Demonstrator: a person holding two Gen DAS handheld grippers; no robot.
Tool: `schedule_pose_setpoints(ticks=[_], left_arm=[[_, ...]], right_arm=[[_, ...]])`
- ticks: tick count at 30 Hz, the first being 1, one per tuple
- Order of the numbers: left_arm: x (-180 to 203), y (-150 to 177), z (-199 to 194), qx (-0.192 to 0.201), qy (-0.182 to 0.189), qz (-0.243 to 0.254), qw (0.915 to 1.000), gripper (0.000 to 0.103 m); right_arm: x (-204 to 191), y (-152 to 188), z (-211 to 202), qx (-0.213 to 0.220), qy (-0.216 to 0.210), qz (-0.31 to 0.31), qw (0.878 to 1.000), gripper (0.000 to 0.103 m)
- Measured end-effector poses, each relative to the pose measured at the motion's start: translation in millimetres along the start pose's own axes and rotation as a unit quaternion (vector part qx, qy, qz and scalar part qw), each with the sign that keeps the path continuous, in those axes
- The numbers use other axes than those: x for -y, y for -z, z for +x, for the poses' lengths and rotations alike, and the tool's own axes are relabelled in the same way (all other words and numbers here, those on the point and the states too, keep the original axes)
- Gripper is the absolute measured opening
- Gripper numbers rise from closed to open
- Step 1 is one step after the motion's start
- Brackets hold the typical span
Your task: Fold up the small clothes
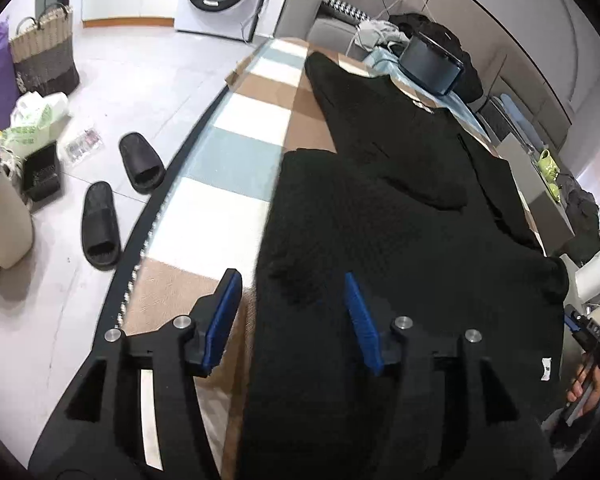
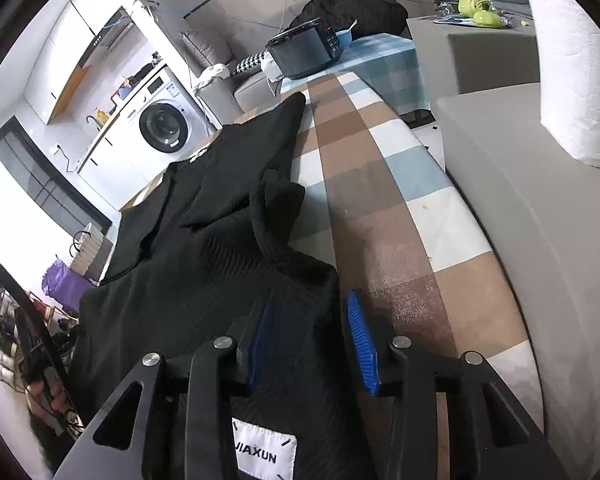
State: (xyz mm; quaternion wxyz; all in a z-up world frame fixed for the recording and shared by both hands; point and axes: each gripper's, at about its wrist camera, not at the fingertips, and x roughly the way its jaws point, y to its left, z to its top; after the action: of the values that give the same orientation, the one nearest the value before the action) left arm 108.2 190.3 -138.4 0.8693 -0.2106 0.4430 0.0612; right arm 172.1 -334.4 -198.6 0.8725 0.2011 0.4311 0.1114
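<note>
A black knit garment (image 1: 400, 216) lies spread along a checked table (image 1: 236, 208), one sleeve folded over its body. My left gripper (image 1: 292, 284) is open, its blue pads straddling the garment's left edge near the hem. In the right wrist view the same garment (image 2: 220, 240) lies on the left of the checked table (image 2: 380, 208). My right gripper (image 2: 310, 304) is open, its jaws astride the garment's right edge, the cloth passing between them. A white "JIAXUN" label (image 2: 264, 454) shows on the cloth under the gripper.
A black cooker pot (image 2: 306, 50) stands at the table's far end. A grey box (image 2: 512, 184) with a white paper roll (image 2: 572, 64) borders the table's right side. Black slippers (image 1: 118, 192), bags and a basket (image 1: 44, 52) lie on the floor left. A washing machine (image 2: 164, 126) stands beyond.
</note>
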Motion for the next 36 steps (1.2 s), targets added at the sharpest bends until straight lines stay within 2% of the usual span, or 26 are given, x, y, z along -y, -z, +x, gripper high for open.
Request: schedule_pose_setpoints(ticks=[2, 3, 5, 6, 7, 9, 10, 13, 16, 19, 22, 24, 27, 30, 32, 34, 36], left_arm=[[1, -4, 9, -0.011, 0.005, -0.005, 0.9999, 0.048], [1, -5, 11, -0.012, 0.007, -0.008, 0.9999, 0.044], [0, -7, 16, -0.014, 0.008, -0.016, 0.9997, 0.015], [-2, -8, 16, -0.013, 0.012, -0.024, 0.9996, 0.01], [-4, -8, 16, -0.009, 0.018, -0.03, 0.9994, 0.009], [-6, -7, 10, 0.009, 0.027, -0.036, 0.9989, 0.007], [-5, -6, 5, 0.017, 0.03, -0.033, 0.9989, 0.006], [-3, 0, -14, 0.046, 0.039, -0.027, 0.9978, 0.006], [0, 7, -37, 0.073, 0.052, -0.02, 0.9957, 0.005], [4, 15, -66, 0.104, 0.066, -0.009, 0.9924, 0.005], [6, 24, -90, 0.126, 0.071, 0.0, 0.9895, 0.004], [7, 30, -105, 0.139, 0.075, 0.007, 0.9875, 0.004], [2, 36, -121, 0.148, 0.076, 0.001, 0.9861, 0.004], [-4, 36, -133, 0.16, 0.069, -0.007, 0.9847, 0.002], [-9, 33, -138, 0.166, 0.069, -0.014, 0.9836, 0.0], [-13, 24, -139, 0.178, 0.059, -0.022, 0.9821, 0.0], [-15, 11, -135, 0.181, 0.06, -0.027, 0.9812, 0.0]], right_arm=[[-1, -1, 7, -0.009, 0.003, -0.003, 1.0, 0.039], [-2, -2, 9, -0.013, 0.006, -0.005, 1.0, 0.039], [-5, -3, 15, -0.019, 0.012, -0.014, 1.0, 0.039], [-9, -4, 17, -0.02, 0.011, -0.023, 0.999, 0.039], [-12, -5, 20, -0.019, 0.014, -0.032, 0.999, 0.038], [-18, -5, 24, -0.023, 0.025, -0.048, 0.998, 0.021], [-20, -5, 25, -0.023, 0.024, -0.054, 0.998, 0.005], [-23, -6, 21, -0.011, 0.0, -0.063, 0.998, 0.005], [-15, -8, 7, 0.008, -0.049, -0.029, 0.998, 0.005], [-10, -6, -14, 0.044, -0.105, -0.006, 0.993, 0.005], [-10, -1, -33, 0.08, -0.161, -0.004, 0.984, 0.005], [-11, 3, -44, 0.099, -0.175, -0.005, 0.98, 0.005], [-9, 11, -61, 0.125, -0.22, -0.002, 0.967, 0.005], [-9, 14, -74, 0.144, -0.248, -0.004, 0.958, 0.005], [-8, 11, -80, 0.156, -0.249, -0.004, 0.956, 0.005], [-8, 5, -80, 0.157, -0.244, 0.002, 0.957, 0.005], [-11, -3, -74, 0.152, -0.224, 0.007, 0.963, 0.005]])
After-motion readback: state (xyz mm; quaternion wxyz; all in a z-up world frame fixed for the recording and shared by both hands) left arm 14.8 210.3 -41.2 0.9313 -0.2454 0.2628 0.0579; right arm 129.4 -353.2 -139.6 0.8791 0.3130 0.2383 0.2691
